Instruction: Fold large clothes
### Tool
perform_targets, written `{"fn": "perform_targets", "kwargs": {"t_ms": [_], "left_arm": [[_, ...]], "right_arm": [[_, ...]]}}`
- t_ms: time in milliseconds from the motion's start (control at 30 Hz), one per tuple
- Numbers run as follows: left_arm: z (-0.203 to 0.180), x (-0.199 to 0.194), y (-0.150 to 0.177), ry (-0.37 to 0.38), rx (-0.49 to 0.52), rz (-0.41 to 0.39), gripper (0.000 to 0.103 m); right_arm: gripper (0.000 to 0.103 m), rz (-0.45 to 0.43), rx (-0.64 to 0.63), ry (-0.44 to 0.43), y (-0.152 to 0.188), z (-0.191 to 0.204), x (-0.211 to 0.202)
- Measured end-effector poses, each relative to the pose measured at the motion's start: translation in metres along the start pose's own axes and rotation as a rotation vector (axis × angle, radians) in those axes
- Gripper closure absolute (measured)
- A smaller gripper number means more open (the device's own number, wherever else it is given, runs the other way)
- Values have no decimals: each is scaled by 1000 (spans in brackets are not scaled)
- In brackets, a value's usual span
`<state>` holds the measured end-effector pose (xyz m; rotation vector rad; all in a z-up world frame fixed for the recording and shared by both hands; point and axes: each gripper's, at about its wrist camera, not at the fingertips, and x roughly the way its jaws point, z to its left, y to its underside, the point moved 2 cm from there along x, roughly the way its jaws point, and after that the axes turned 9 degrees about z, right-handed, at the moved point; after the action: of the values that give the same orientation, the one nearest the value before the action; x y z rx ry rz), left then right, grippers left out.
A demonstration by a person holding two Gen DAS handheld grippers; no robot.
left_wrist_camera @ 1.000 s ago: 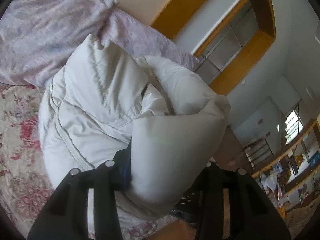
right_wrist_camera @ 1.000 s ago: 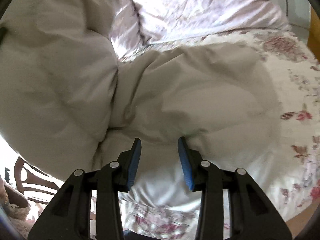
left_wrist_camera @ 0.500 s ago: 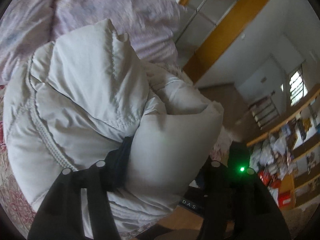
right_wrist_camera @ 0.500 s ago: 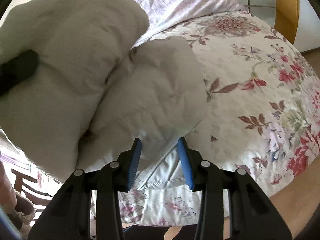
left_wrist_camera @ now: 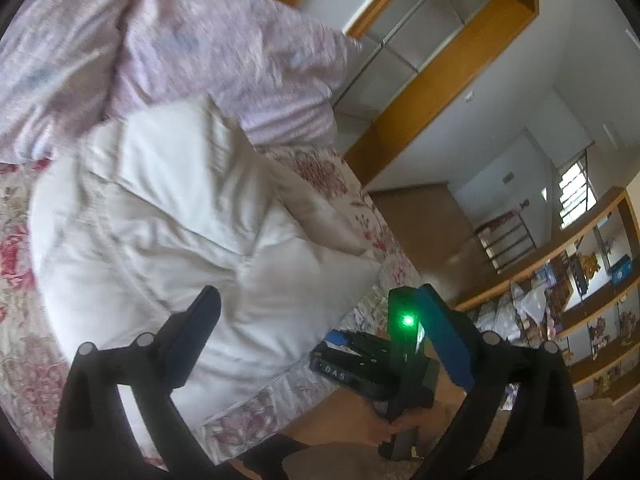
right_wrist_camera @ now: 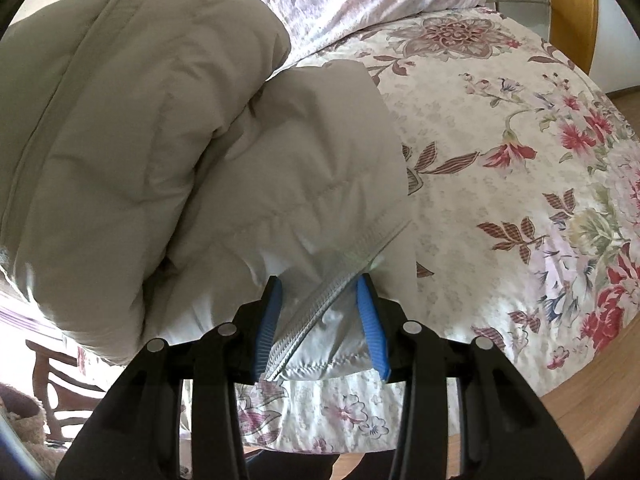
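Note:
A puffy white jacket point(left_wrist_camera: 160, 240) lies bunched on the floral bed sheet point(left_wrist_camera: 24, 360). My left gripper point(left_wrist_camera: 316, 292) hangs over the jacket's near end, and its jaws are opening wide with no pad pressing on the fabric. In the right wrist view the jacket point(right_wrist_camera: 120, 140) is folded into a thick roll at the left. My right gripper point(right_wrist_camera: 320, 292) is shut on the jacket's zipper edge point(right_wrist_camera: 340, 276), whose silvery lining fills the gap between the blue pads. The right gripper's black handle with a green light point(left_wrist_camera: 406, 320) shows at the bed's edge.
A crumpled lilac quilt point(left_wrist_camera: 180, 40) lies at the head of the bed point(right_wrist_camera: 500, 160). A wood-framed wardrobe point(left_wrist_camera: 440, 80) stands beyond it and cluttered shelves point(left_wrist_camera: 580, 300) line the far wall. Wooden floor point(right_wrist_camera: 580, 420) borders the bed, and a chair point(right_wrist_camera: 44, 392) stands low left.
My left gripper opened and let go of the jacket's sleeve end, which dropped onto the bed. My right gripper shifted along the jacket to its zipper edge, then held still.

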<state>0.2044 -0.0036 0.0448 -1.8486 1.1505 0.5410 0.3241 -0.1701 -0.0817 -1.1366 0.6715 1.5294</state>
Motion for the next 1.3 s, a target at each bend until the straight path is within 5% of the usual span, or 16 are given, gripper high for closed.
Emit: {"fn": "perform_targets", "kwargs": {"t_ms": [100,433,533,767,1300], "left_arm": [[14,-21,2,-55,-31,-46,4],[103,-28,-3,-459,-186,-105,4],[120,-22,-9,-521,-205,-101,4],[149,-13,-10,-504,-257,-92,4],[154,35,0,-394,-303,7,4]], "right_arm": [[61,3,-1,2,-1,0,2],[59,6,-4,11,-1,0,3],[58,6,-7,18,1,0,4],[58,8,-5,28,6,2,2],[57,-14,34,62,5,-4,-7]]}}
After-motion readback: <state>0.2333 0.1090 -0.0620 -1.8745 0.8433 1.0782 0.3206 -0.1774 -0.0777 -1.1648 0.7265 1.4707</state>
